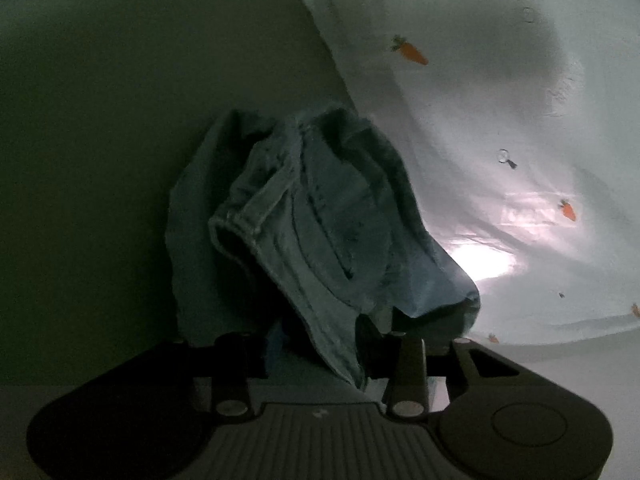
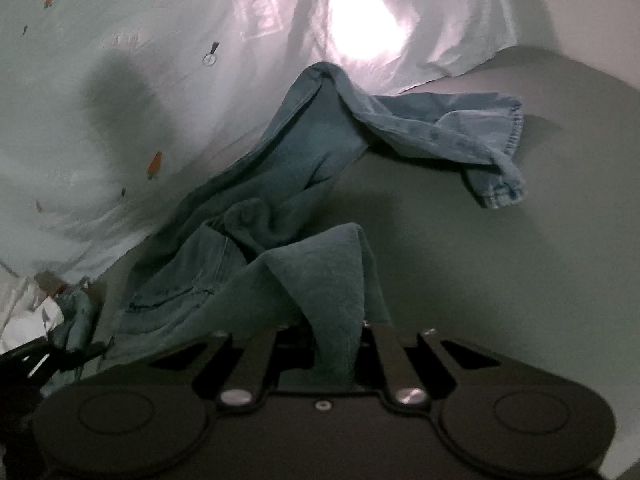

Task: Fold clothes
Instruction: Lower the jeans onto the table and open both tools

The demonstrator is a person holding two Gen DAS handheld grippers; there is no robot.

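A pair of blue jeans hangs bunched in front of my left gripper. The waistband faces the camera, and the denim covers the fingertips. The cloth rises straight out of the jaws, so the grip looks shut on it. In the right wrist view the jeans trail away across the surface, with one leg hem lying to the right. My right gripper is shut on a fold of the denim that stands up between its fingers. At the lower left a dark gripper body has denim bunched at it.
A pale sheet printed with small carrots covers the right of the left wrist view and the upper left of the right wrist view, with a bright patch of light on it. A plain grey-green surface lies under the jeans.
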